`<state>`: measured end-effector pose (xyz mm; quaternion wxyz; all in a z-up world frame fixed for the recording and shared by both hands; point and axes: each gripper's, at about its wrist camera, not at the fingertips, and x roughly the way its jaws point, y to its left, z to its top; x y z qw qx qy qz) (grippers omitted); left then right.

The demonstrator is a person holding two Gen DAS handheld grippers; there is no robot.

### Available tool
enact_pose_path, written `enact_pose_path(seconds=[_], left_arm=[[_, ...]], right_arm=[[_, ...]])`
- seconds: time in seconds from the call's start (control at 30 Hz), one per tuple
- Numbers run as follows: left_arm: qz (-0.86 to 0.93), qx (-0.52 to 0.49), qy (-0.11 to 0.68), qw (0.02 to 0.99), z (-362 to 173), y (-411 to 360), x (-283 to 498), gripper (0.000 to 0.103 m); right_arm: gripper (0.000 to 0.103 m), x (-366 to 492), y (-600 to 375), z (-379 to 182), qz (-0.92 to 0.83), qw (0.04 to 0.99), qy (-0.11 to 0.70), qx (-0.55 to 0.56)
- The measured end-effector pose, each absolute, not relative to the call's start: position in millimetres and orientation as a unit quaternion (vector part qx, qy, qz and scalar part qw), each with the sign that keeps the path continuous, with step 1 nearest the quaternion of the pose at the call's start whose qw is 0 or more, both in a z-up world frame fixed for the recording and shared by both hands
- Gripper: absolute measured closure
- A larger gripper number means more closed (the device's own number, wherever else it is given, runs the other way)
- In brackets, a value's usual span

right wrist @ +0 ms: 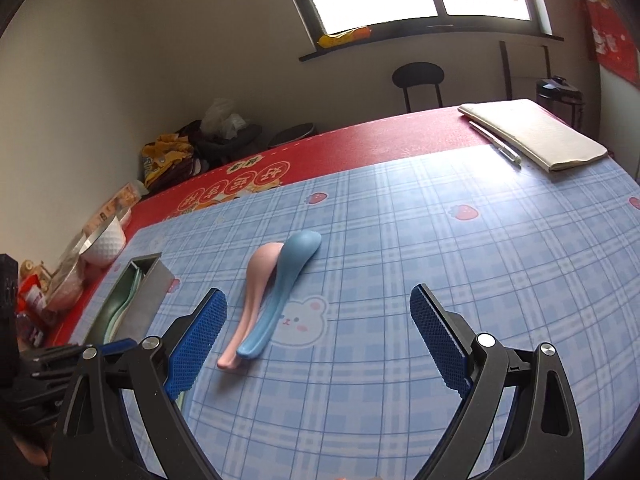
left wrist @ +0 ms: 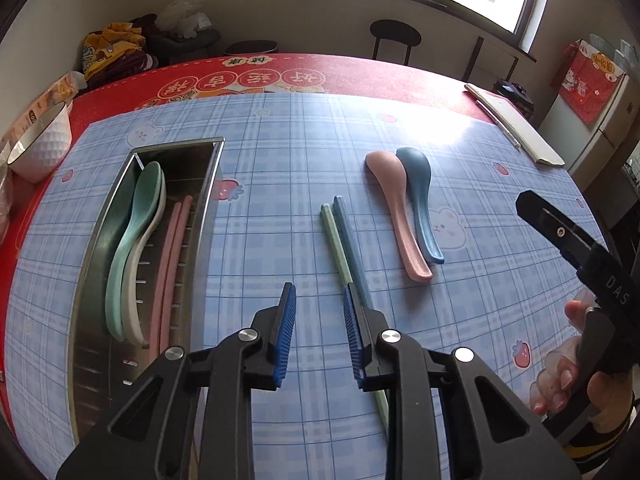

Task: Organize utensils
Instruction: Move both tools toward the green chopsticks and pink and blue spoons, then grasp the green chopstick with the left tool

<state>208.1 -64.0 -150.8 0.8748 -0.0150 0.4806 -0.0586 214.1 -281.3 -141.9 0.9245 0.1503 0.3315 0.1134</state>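
chopsticks (left wrist: 344,240) – beside left gripper (left wrist: 320,300) | jaws apart, empty

Steel tray (left wrist: 208,184), long and rectangular, slotted floor, at 9 o'clock on the checked cloth; holds a mint-green spoon (left wrist: 132,236) stacked on a white spoon (left wrist: 138,280), bowls toward 12 o'clock, with two pink chopsticks (left wrist: 170,256) alongside at their right; green chopstick (left wrist: 336,244) and blue chopstick (left wrist: 350,240) lie side by side at centre, loose; pink spoon (left wrist: 394,208) and blue spoon (left wrist: 420,200) lie touching at 2 o'clock, handles toward 6 o'clock.
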Motion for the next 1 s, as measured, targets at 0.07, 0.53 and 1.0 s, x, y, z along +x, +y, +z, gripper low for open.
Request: enact_pose_path(seconds=[0.07,0.53,1.0], left_arm=[[-0.061,-0.016,0.492,0.868,-157.1,-67.2,212.4,0.085],[-0.068,0.0,0.511,0.857,-171.5,-84.4,220.2,0.088],[-0.06,0.076,0.485,0.869,-177.9,-98.1,208.2,0.087]], right_arm=[[0.013,213.5,-286.7,-141.6,0.108,0.924,0.33,0.161],[0.013,211.7,-298.9,-140.2,0.104,0.917,0.329,0.199],[0.013,214.5,-310.6,-146.7,0.097,0.906,0.337,0.236]])
